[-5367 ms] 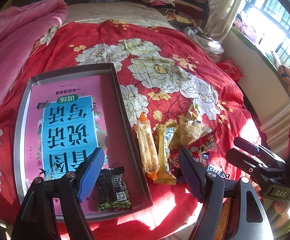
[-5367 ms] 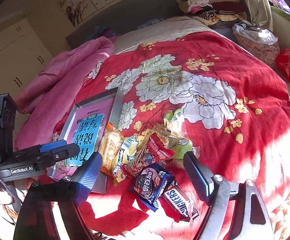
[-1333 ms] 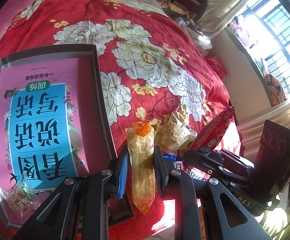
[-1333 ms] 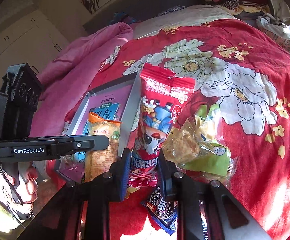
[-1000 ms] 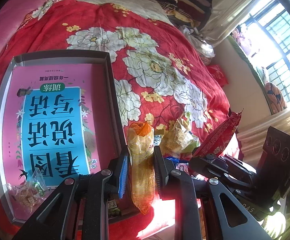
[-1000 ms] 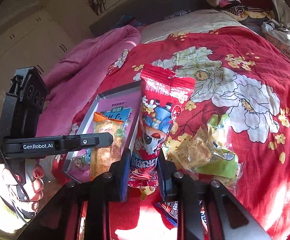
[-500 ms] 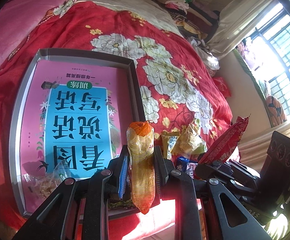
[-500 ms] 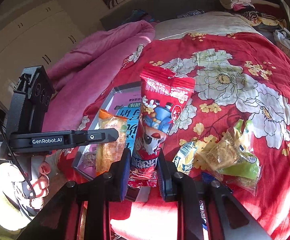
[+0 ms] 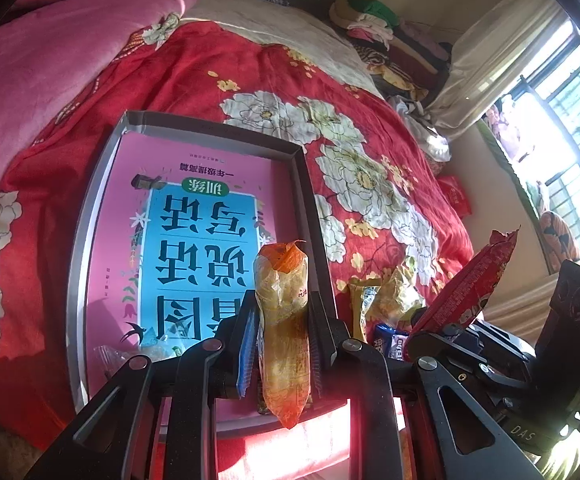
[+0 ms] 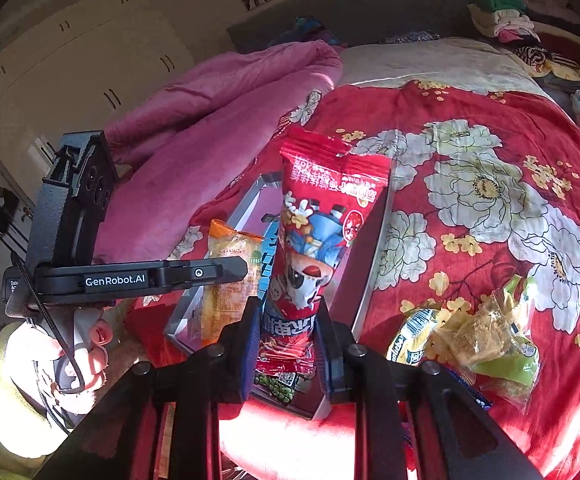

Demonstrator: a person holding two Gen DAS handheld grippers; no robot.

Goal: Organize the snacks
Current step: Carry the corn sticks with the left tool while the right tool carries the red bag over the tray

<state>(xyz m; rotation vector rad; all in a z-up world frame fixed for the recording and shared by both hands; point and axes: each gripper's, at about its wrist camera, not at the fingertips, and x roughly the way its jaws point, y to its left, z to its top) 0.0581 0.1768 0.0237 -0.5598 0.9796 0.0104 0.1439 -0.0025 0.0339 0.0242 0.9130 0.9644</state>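
A long clear-wrapped orange snack packet (image 9: 283,328) is pinched upright by the left hand-held gripper (image 9: 281,344) above the grey cardboard tray (image 9: 89,208). A red cartoon-printed snack bag (image 10: 318,240) is clamped by the right hand-held gripper (image 10: 287,344), the tray lying at its twelve o'clock on the bed.

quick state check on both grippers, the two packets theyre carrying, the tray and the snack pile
left gripper: shut on orange snack packet
right gripper: shut on red snack packet
tray: on bed, holds a pink book, few snacks at near end
snack pile: loose on red bedspread, right of tray
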